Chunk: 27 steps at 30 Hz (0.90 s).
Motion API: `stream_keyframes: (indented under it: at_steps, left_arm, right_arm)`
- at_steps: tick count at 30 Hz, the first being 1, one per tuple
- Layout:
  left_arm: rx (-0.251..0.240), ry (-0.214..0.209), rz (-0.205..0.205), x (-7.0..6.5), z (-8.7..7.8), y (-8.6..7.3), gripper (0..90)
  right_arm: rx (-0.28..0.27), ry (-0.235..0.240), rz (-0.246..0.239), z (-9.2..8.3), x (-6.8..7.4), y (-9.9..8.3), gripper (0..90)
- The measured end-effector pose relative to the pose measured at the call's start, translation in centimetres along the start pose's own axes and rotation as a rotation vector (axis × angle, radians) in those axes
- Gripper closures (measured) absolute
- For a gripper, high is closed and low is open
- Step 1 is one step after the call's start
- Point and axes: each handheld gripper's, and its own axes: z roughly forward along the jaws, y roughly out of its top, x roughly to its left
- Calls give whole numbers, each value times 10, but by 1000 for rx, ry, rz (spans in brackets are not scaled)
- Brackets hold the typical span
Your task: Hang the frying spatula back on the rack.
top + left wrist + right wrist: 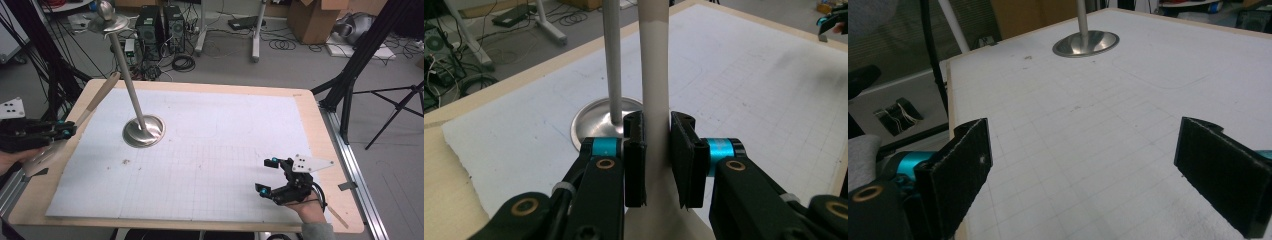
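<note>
The left gripper point(64, 133) clamps a spatula point(75, 125), its pads point(635, 160) pressed on both sides of the pale shaft where it widens toward the blade. The jaws stand narrow, closed onto that neck. In the high view the spatula sits clear of the table point(330, 150), the wooden handle end slanting up and away past the fingertips and the flat blade hanging back below them, over the table's left edge.

Ahead of those fingers, just beyond the shaft in the left gripper view, stands a metal stand point(613, 75): a thin pole rising from a round dished base point(144, 132) on the white mat point(225, 150). A small dish caps the pole's top, with a rounded metal piece point(105, 10) resting in it.

The right gripper point(269, 176) sits low over the mat's near right corner, jaws spread wide with bare gridded mat between the pads point(960, 165). The stand lies well beyond them.
</note>
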Motion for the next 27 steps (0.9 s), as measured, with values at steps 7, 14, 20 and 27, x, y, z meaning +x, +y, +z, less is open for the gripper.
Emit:
stream_keyframes:
  at_steps: [7, 14, 20, 27]
  left_arm:
    - [-37, 9, 9, -1, -12, 8, 766]
    - [-58, 16, 5, 0, -16, 9, 766]
    - [-89, 20, 0, 2, -23, 13, 766]
    - [-92, 52, 2, 1, -29, 19, 766]
  right_arm:
    - [-4, 1, 0, -1, 0, 0, 76]
    - [-7, 3, -7, 0, 1, 2, 76]
    - [-6, 3, -8, -1, 1, 2, 76]
    - [-5, 7, -9, 0, 2, 2, 76]
